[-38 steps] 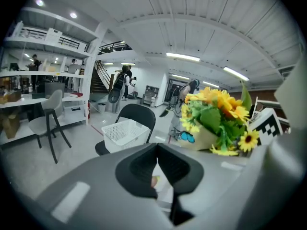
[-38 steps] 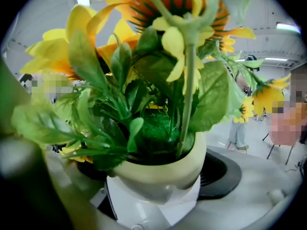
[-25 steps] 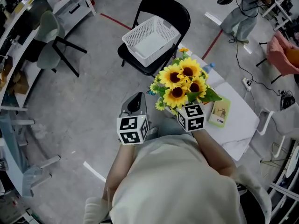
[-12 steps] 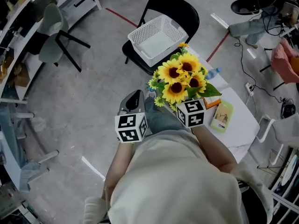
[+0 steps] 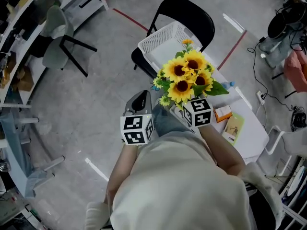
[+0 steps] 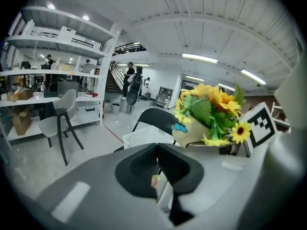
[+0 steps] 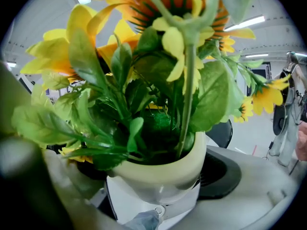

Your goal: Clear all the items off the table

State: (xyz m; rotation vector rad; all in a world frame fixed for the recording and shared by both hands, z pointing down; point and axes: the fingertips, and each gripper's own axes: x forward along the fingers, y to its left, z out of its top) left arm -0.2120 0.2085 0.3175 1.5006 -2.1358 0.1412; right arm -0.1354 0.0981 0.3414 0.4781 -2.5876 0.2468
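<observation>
Two claws: left claw [image 6: 157, 150] pressed together; right claw [image 7: 144, 178] clamped on sunflower pot [image 7: 165, 166].

We see yellow sunflowers [image 5: 184, 75] with green leaves in a cream pot [image 7: 163, 172], and a white perforated basket [image 5: 160, 33] on a black chair [image 5: 190, 12].

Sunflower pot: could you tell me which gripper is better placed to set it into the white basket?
Right. The right gripper clamps the sunflower pot, close to the white basket; the left gripper is shut and empty.
</observation>
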